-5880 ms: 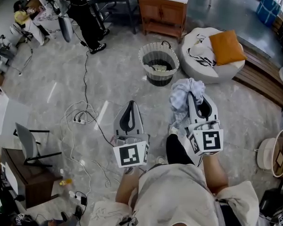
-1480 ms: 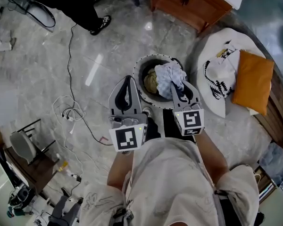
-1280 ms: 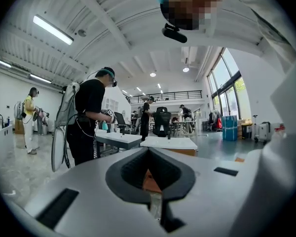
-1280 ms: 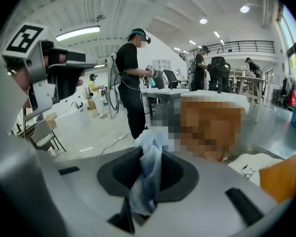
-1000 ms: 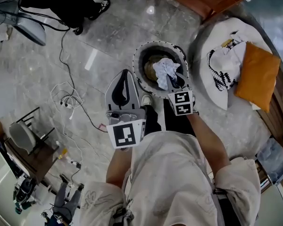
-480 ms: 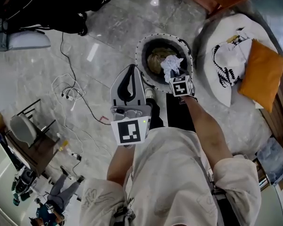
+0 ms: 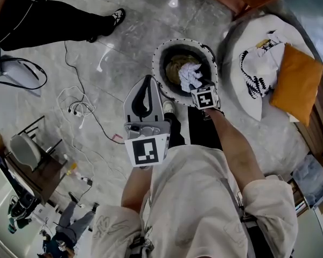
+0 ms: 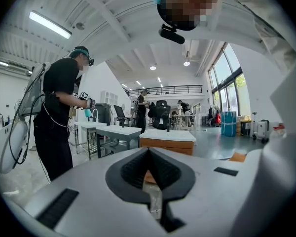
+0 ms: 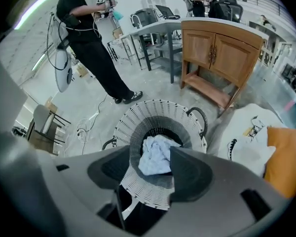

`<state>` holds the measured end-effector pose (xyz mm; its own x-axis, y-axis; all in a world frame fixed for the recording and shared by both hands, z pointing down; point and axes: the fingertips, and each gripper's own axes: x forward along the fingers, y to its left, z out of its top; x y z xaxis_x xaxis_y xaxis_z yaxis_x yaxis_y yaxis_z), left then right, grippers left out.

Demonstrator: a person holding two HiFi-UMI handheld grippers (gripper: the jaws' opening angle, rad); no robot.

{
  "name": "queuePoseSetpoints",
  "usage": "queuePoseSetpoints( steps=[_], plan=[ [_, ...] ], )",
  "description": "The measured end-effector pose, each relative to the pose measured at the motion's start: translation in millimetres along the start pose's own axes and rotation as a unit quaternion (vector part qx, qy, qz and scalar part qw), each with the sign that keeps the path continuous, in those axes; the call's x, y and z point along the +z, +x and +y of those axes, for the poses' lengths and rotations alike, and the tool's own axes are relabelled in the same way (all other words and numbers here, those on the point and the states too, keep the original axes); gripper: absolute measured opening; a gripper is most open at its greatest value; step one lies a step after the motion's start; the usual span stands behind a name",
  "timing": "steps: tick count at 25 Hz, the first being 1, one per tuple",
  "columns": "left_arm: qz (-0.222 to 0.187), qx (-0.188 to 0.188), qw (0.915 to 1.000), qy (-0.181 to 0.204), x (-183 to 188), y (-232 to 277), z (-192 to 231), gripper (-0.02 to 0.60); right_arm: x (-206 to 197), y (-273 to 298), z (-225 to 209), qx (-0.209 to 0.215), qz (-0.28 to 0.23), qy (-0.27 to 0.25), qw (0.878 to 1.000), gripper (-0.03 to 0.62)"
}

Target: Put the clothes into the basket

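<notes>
Now, right gripper (image 9: 152, 171) jaws just opened wide, cloth (image 9: 155, 154) loose between them, in basket (image 9: 160, 108).

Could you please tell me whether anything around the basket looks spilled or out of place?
Nothing looks spilled: the pale cloth lies inside the basket. Only the loose cables sprawled over the floor left of it look untidy.

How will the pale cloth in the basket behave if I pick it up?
Probably floppy: the cloth lies crumpled in soft folds inside the basket, so it would likely sag and drape. It looks thin, so probably light, and unlikely to break.
</notes>
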<state>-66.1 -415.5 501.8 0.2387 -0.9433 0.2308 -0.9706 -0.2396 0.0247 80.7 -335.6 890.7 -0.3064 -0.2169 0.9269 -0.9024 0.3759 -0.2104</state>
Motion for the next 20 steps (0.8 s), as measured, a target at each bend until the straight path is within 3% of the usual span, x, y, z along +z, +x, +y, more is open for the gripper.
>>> queuePoseSetpoints(
  steps=[13,20],
  plan=[
    [-0.013,-0.012,0.9998,-0.002,9,-12,2,0.002,-14,-18,10,-0.006,-0.011,-0.002,1.000,0.229],
    [-0.032,-0.030,0.9990,0.002,19,-24,1,0.002,-13,-47,18,-0.019,-0.045,0.000,0.999,0.225]
  ],
)
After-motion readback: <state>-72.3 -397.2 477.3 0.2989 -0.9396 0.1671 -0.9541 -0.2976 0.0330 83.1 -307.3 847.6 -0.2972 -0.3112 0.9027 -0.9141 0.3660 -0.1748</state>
